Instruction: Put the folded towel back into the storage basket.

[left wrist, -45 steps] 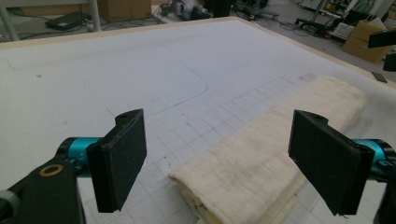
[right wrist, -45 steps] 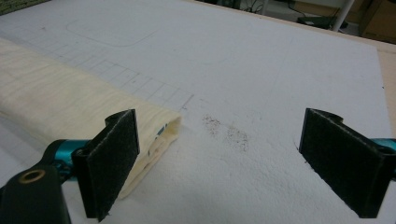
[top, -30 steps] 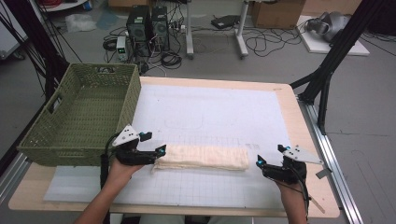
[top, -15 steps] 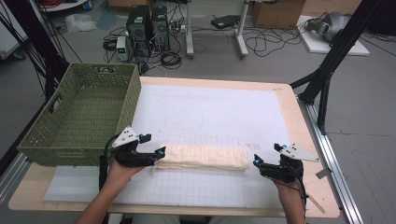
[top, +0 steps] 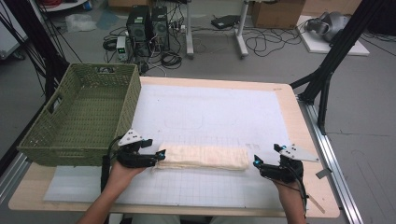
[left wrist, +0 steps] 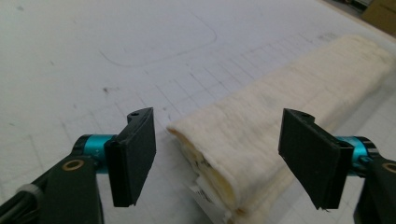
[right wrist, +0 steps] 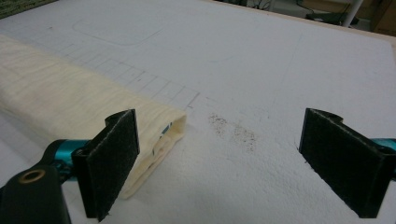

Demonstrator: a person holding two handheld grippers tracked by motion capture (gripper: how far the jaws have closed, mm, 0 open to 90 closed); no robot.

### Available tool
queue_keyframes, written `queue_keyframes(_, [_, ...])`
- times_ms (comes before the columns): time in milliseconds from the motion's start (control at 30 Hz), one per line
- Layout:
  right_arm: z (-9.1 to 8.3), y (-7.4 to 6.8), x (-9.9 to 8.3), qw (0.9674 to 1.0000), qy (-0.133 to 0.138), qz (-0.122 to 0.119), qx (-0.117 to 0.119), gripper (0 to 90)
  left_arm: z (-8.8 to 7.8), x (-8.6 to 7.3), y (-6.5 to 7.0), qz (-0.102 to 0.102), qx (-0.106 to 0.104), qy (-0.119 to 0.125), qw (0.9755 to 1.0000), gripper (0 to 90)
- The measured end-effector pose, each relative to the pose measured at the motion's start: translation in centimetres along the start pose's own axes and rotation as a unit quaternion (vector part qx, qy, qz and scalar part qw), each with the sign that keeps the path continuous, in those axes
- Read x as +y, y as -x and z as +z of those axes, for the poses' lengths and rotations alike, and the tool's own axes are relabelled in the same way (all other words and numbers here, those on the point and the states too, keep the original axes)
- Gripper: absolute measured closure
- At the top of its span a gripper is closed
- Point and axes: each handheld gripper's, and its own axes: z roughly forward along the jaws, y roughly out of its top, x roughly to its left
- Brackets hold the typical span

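A cream towel (top: 205, 157), folded into a long narrow strip, lies across the white grid mat (top: 210, 116) near the table's front. My left gripper (top: 156, 157) is at the strip's left end and stands open, its jaws on either side of the folded end (left wrist: 219, 163) without closing on it. My right gripper (top: 256, 163) is open just off the strip's right end. In the right gripper view the towel's end (right wrist: 159, 126) lies behind the left pad (right wrist: 114, 158), and bare mat fills the gap between the jaws.
A green woven basket (top: 79, 116) stands at the table's left, close behind my left hand. The wooden table edge (top: 317, 186) runs along the right and front. Black frame struts (top: 327, 70) rise at the right; computers and cables lie on the floor beyond.
My right gripper has slid left toward the towel's right end. The left gripper has stayed at the left end, and the towel has not moved.
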Motion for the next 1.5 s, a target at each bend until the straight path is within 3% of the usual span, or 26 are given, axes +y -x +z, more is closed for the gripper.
queue_keyframes(467, [0.2, -0.1, -0.1, 0.9999, -0.006, -0.004, 0.008, 11.5, 0.9, -0.7, 0.1, 0.009, 0.020, -0.048, 0.9986, 32.1])
queue_keyframes(700, [0.2, -0.2, -0.1, 0.9999, -0.007, -0.002, 0.009, 11.5, 1.2, -1.2, 0.3, 0.020, 0.033, -0.087, 0.9955, 36.0])
queue_keyframes(933, [0.3, -0.1, -0.1, 0.9999, -0.007, -0.003, 0.010, 11.5, 1.5, -1.4, 1.7, 0.050, 0.054, -0.093, 0.9929, 39.9])
queue_keyframes(1000, [0.3, -0.1, -0.1, 0.9999, -0.006, -0.004, 0.010, 11.5, 1.5, -1.4, 2.1, 0.058, 0.048, -0.094, 0.9927, 45.7])
queue_keyframes(1167, [0.3, -0.2, -0.1, 0.9999, -0.009, -0.003, 0.011, 11.5, 1.6, -1.7, 2.5, 0.049, 0.032, -0.085, 0.9947, 55.2])
queue_keyframes(1267, [0.4, -0.2, -0.1, 0.9998, -0.010, -0.005, 0.013, 11.5, 1.5, -1.8, 2.6, 0.054, 0.014, -0.081, 0.9951, 68.9])
queue_keyframes(1333, [0.5, -0.3, -0.1, 0.9998, -0.011, -0.004, 0.016, 11.5, 1.5, -1.8, 2.6, 0.058, 0.013, -0.078, 0.9952, 74.4])
queue_keyframes(1500, [0.6, -0.5, -0.1, 0.9998, -0.009, -0.001, 0.020, 11.5, 1.3, -1.7, 2.4, 0.048, 0.006, -0.065, 0.9967, 80.3])
